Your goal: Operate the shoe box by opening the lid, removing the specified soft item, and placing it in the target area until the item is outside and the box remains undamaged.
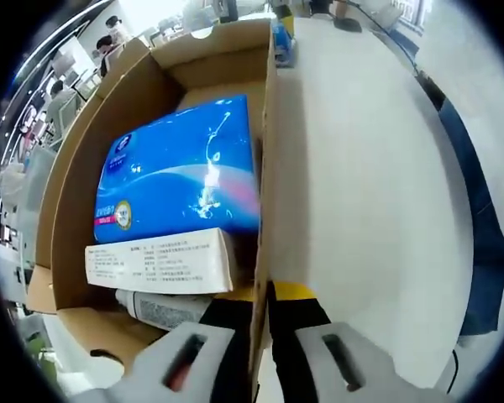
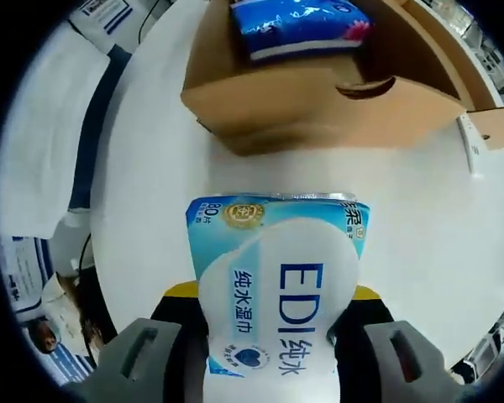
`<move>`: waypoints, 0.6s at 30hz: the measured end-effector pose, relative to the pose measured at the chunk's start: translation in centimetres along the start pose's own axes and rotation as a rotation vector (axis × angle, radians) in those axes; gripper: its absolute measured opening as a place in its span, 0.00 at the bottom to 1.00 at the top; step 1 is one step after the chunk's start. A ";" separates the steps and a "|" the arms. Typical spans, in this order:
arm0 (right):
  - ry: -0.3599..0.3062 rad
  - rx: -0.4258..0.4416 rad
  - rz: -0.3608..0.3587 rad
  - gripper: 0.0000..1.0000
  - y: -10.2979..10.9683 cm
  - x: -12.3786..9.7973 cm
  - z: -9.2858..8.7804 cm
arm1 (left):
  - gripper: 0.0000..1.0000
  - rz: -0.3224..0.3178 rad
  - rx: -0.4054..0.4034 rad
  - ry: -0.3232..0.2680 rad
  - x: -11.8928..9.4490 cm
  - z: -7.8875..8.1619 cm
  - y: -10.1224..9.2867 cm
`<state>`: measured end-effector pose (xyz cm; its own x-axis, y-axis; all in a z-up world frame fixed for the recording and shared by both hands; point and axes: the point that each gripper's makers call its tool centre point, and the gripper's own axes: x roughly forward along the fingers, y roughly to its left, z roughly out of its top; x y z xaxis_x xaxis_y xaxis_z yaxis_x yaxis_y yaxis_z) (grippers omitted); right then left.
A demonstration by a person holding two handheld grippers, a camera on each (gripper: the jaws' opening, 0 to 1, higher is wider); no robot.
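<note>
The tube point(image 1: 161, 309) in the box point(image 1: 84, 159) lies half hidden under the blue pack point(image 1: 181, 172). The wipes pack point(image 2: 277, 294) runs off the bottom edge. Background people stay blurred.

Each hand-held gripper point(image 1: 260, 357) has grey slotted fingers, yellow-black body.

Left gripper view sits tight against the cardboard box point(image 1: 151, 101) wall, peering inside; right gripper view faces it from outside across the worktop point(image 2: 151, 168), probably slightly farther off.
</note>
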<state>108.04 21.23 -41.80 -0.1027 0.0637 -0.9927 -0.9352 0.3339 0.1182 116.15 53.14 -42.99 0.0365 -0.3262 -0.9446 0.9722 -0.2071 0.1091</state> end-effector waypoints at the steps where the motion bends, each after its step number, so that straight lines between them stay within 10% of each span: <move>1: 0.001 0.003 -0.001 0.59 -0.1 0.1 0.0 | 0.03 0.000 0.000 0.000 0.0 0.0 0.0; 18: -0.009 0.018 -0.060 0.62 -0.5 0.6 0.3 | 0.03 0.000 -0.005 0.001 -0.4 0.2 0.0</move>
<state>108.52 21.41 -42.47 -0.0437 0.0513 -0.9977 -0.9333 0.3541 0.0591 116.04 53.06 -42.59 0.0367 -0.3254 -0.9449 0.9733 -0.2029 0.1077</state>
